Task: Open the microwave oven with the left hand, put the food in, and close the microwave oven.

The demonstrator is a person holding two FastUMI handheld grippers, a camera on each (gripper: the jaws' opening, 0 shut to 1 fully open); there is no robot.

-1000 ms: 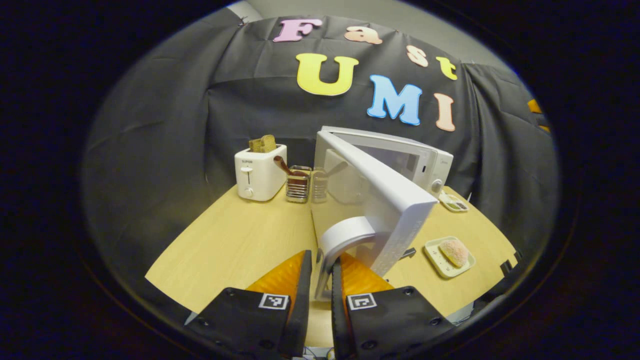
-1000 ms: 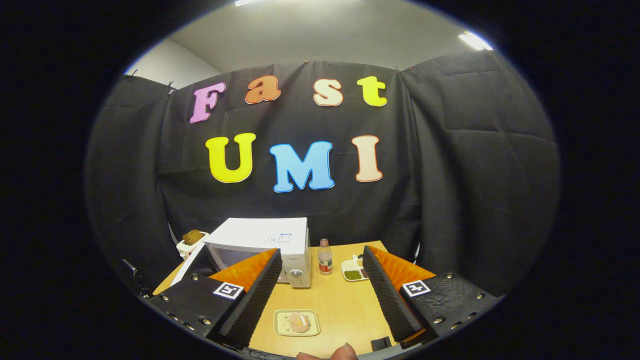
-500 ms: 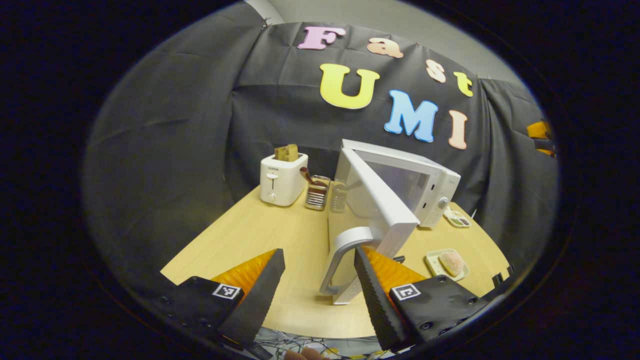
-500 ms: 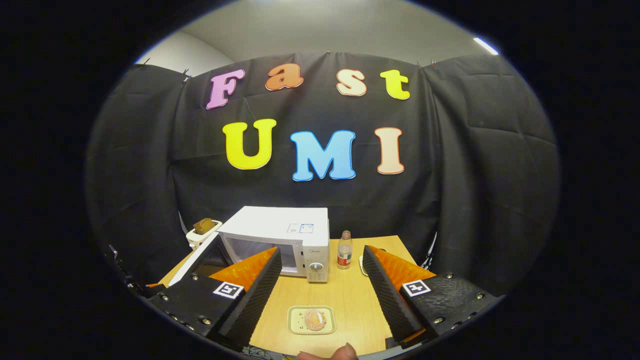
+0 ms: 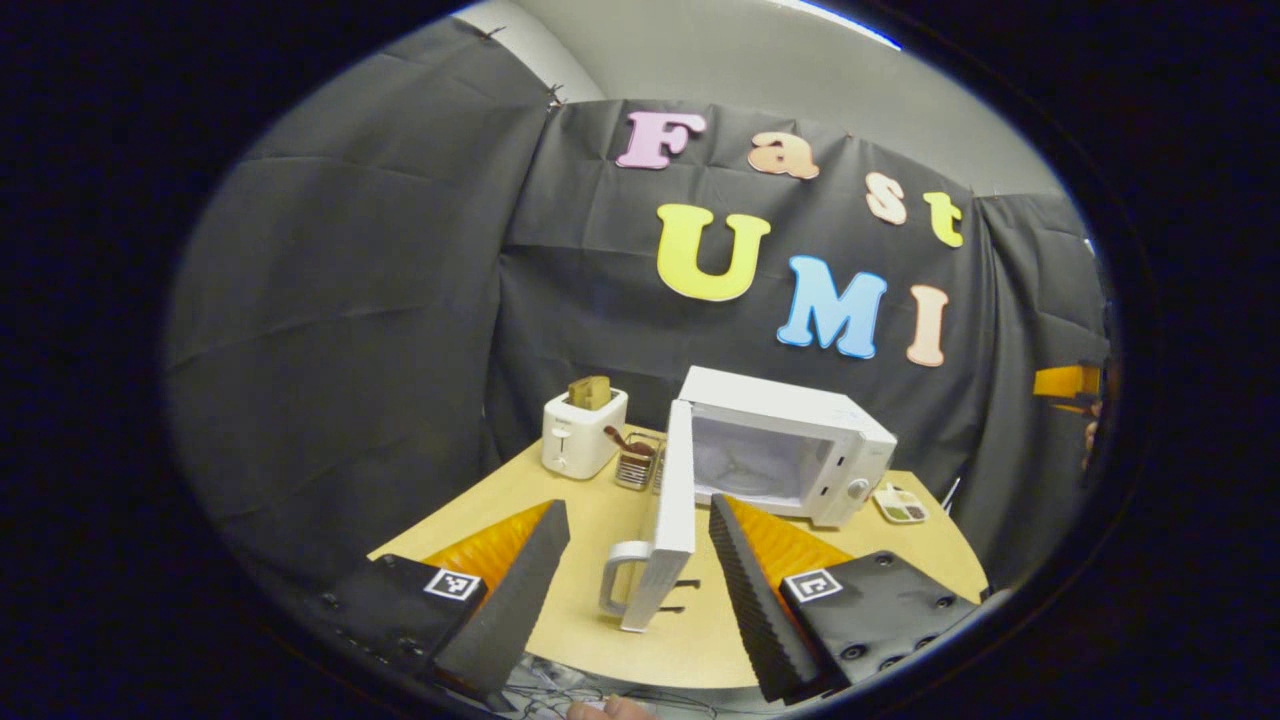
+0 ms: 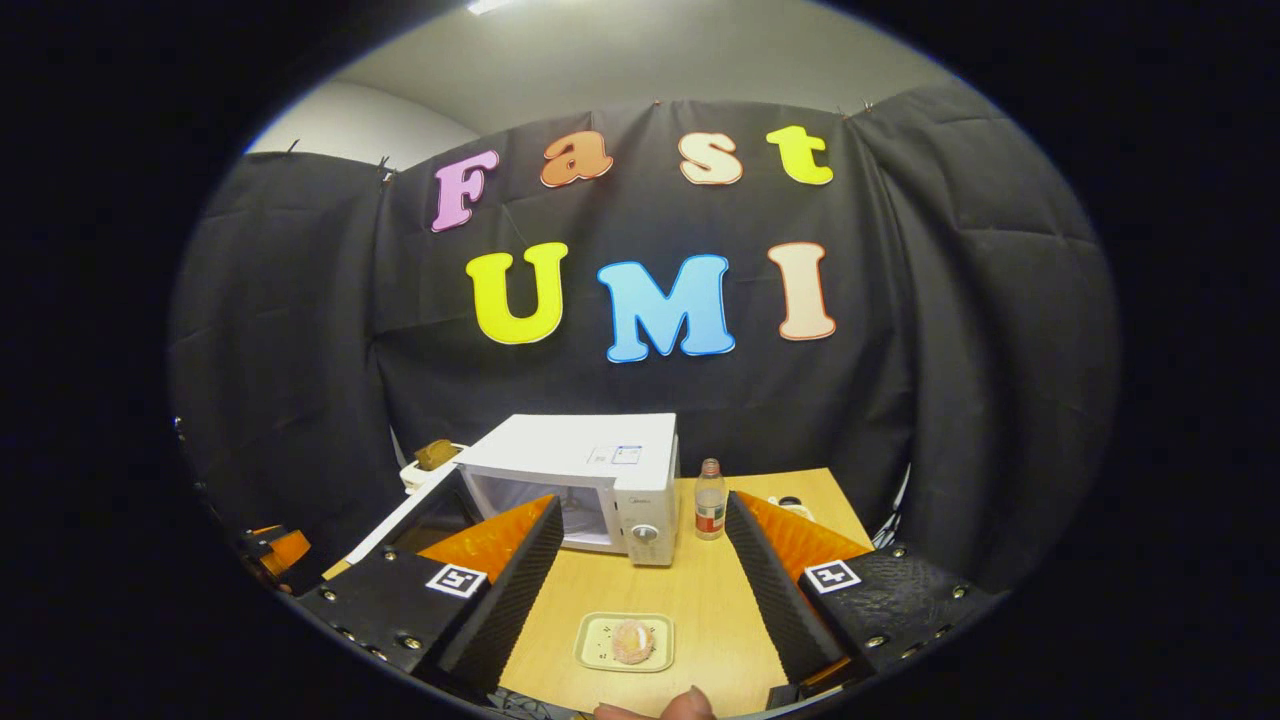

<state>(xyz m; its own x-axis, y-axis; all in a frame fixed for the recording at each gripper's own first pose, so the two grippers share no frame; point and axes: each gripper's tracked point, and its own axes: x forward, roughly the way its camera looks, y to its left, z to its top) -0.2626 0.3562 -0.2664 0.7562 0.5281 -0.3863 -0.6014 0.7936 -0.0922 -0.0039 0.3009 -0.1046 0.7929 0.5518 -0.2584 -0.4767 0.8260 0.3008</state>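
Note:
The white microwave (image 5: 800, 440) stands at the back of the wooden table (image 5: 580, 530) with its door (image 5: 668, 530) swung wide open, handle (image 5: 618, 578) toward me. My left gripper (image 5: 640, 585) is open, pulled back from the handle, which sits free between its fingers. In the right gripper view the microwave (image 6: 590, 470) shows its open cavity, and the pink food (image 6: 632, 640) lies on a small pale plate (image 6: 598, 645) on the table front. My right gripper (image 6: 640, 580) is open above that plate, holding nothing.
A white toaster (image 5: 583, 432) with bread stands left of the microwave, a metal utensil holder (image 5: 636, 460) beside it. A small bottle (image 6: 709, 500) stands right of the microwave, and a snack dish (image 5: 902, 505) lies farther right. A fingertip (image 6: 690, 705) shows at the bottom edge.
My left gripper opened, let go of the door handle and drew back and up; the door now stands fully open. The right gripper shifted slightly, staying open over the plate.

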